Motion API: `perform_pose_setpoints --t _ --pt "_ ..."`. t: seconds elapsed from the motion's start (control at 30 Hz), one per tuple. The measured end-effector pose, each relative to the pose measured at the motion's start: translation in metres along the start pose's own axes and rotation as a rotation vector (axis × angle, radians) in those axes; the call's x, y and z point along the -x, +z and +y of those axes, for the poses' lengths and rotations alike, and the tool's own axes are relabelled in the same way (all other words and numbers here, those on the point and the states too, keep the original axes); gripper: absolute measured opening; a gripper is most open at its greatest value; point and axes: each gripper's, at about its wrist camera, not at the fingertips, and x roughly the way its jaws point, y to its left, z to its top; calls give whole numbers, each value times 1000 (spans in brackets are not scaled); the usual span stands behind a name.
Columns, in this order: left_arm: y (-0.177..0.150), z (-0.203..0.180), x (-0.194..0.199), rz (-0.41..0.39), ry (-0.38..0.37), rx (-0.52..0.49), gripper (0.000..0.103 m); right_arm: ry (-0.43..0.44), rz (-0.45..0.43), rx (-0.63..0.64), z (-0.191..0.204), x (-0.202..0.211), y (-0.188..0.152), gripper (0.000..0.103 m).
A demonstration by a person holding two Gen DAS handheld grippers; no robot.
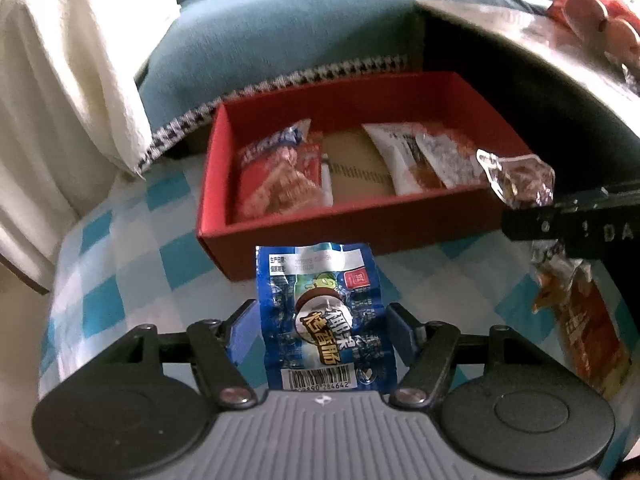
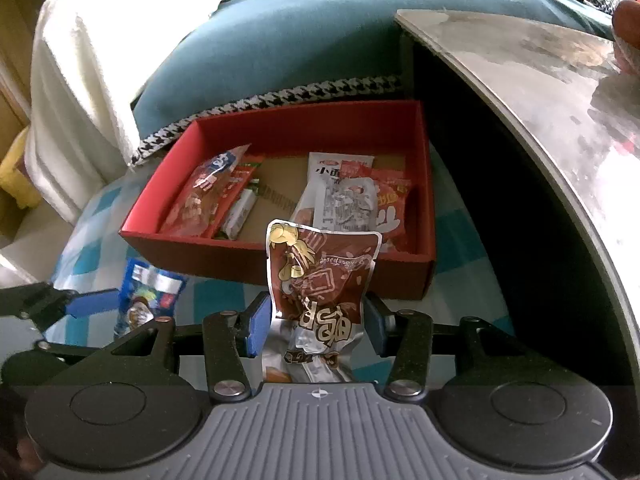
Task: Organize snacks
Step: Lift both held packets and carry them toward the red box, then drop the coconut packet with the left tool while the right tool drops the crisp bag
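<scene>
Roughly, biggest first: teal cushion [image 2: 304, 40] w/ houndstooth trim lies behind the red box, and a white blanket [image 2: 92, 64] is draped to the box's left. Grey desk [image 2: 540, 92] edge rises to the right of the box. Blue-and-white checked cloth [image 1: 132, 248] lies under the box and spreads in front of it.

Red box [image 2: 288, 128] is open-topped, cardboard floor bare in the middle. Inside, at its left wall: a red snack pack [image 2: 204, 200] w/ a small green-white pack [image 2: 240, 212] beside it. At its right wall: white and red packets [image 2: 352, 196] overlapping.

Just in front of the box's near wall, both claws hold snacks above the cloth. Left claw [image 1: 320, 328] is clamped on a blue sausage pack [image 1: 320, 312], barcode end toward the camera, top edge reaching up to the box's front wall. Right claw [image 2: 316, 320] is clenched on a brown foil packet [image 2: 320, 276], upright, its top overlapping the box's near rim in view; whether it touches the rim can't tell.
</scene>
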Motion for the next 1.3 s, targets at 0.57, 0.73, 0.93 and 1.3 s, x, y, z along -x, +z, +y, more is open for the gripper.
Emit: perform_pose_setpoints --t 0.57,0.73,0.93,1.3 --pt "23 13 15 -103 38 29 62 13 -100 -35 -2 22 22 57" --pt "34 16 16 -132 56 29 62 15 -115 -35 -1 22 29 57" --pt "45 19 14 -152 69 39 62 18 -140 -43 -3 25 41 57" --pt "61 25 7 -176 94 48 62 16 -160 -43 -4 19 60 57"
